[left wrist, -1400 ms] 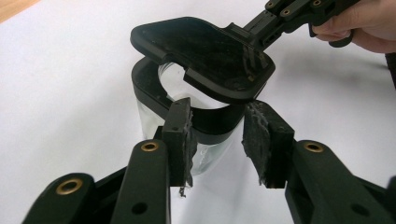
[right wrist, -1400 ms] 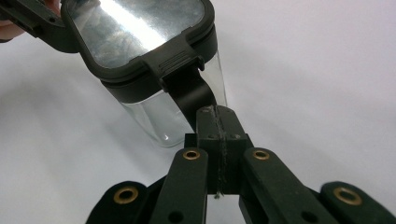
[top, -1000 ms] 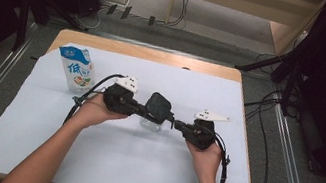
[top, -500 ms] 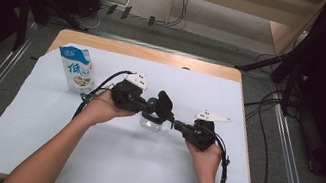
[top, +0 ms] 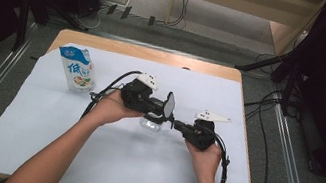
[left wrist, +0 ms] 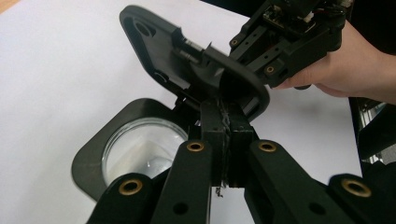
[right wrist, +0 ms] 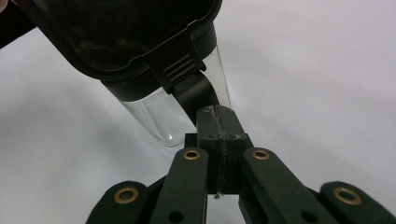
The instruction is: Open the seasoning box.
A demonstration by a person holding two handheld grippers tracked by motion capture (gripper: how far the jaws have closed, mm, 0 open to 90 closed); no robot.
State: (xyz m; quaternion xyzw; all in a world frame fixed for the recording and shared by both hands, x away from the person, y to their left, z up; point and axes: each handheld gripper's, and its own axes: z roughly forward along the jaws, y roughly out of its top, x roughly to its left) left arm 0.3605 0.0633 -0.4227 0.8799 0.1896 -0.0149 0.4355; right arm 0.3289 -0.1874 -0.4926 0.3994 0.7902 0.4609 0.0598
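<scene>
A clear jar (top: pixel 150 125) with a black rim (left wrist: pixel 88 158) stands on the white table cover. Its black hinged lid (top: pixel 169 105) is swung up and stands on edge above the opening. My left gripper (top: pixel 161 110) comes in from the left and is shut on the lid's edge (left wrist: pixel 247 88); in the left gripper view its jaws (left wrist: pixel 226 116) pinch that edge. My right gripper (top: pixel 174 123) reaches from the right and is shut on a black tab (right wrist: pixel 194 93) at the jar's side, with the clear wall (right wrist: pixel 159 116) beside it.
A blue and white milk carton (top: pixel 77 69) stands upright at the back left of the cover (top: pixel 137 168). Cables (top: pixel 225 158) trail from both grippers. The wooden table edge (top: pixel 157 55) runs along the back, with metal rails on the floor at both sides.
My left hand has moved right and slightly up, swinging the black lid from lying over the jar to standing on edge. My right hand has stayed put.
</scene>
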